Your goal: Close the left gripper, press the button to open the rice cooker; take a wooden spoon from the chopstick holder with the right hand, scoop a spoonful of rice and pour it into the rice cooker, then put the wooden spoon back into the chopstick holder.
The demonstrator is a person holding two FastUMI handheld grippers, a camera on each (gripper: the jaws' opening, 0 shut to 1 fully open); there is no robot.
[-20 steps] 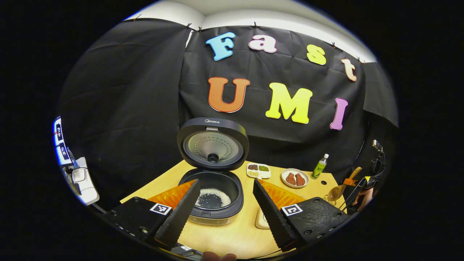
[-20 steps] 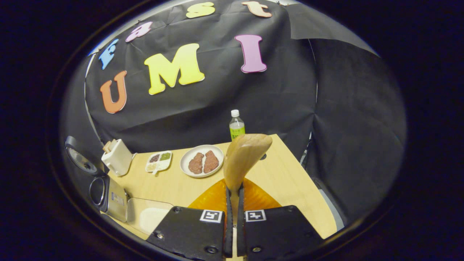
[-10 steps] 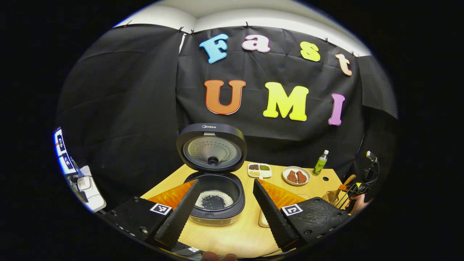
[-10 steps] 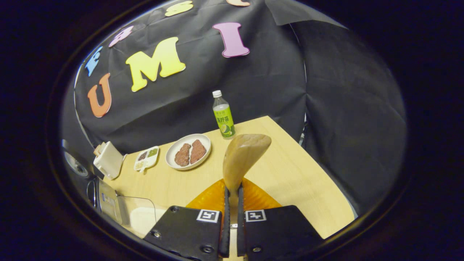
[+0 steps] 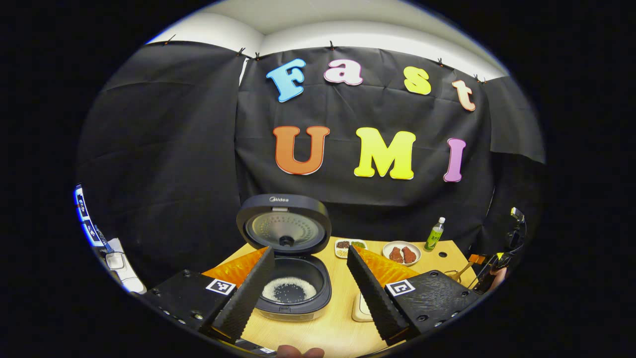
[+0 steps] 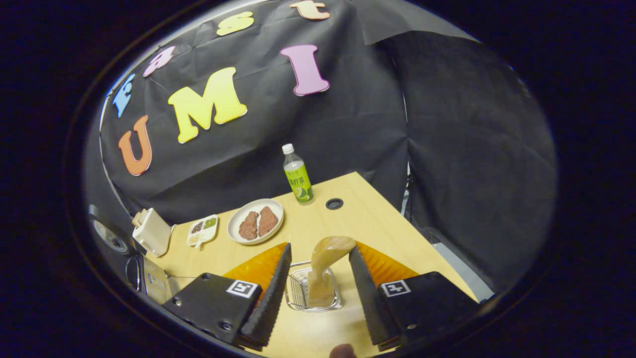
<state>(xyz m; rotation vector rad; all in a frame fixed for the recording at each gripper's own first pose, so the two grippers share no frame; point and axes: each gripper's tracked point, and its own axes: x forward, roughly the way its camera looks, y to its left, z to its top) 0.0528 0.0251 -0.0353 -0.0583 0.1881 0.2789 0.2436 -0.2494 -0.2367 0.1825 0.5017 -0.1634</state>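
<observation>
Spoon [image 6: 323, 268] upright in holder [image 6: 314, 293] — right gripper [image 6: 318, 293] fingers apart, clear of it. Left gripper [image 5: 308, 293] apart near cooker [image 5: 288, 258]. Advice — withdraw straight, avoid snagging spoon.

From my station I note a light wood table [image 6: 377, 223] with a round cable hole [image 6: 334, 203] near its far edge. Black cloth [image 5: 169, 149] hangs on all visible sides, clipped along its top edge, creased and overlapping at the seams. Above it I see a white wall [image 5: 348, 40] meeting a pale ceiling [image 5: 318, 17]. Lighting is even, from overhead.
</observation>
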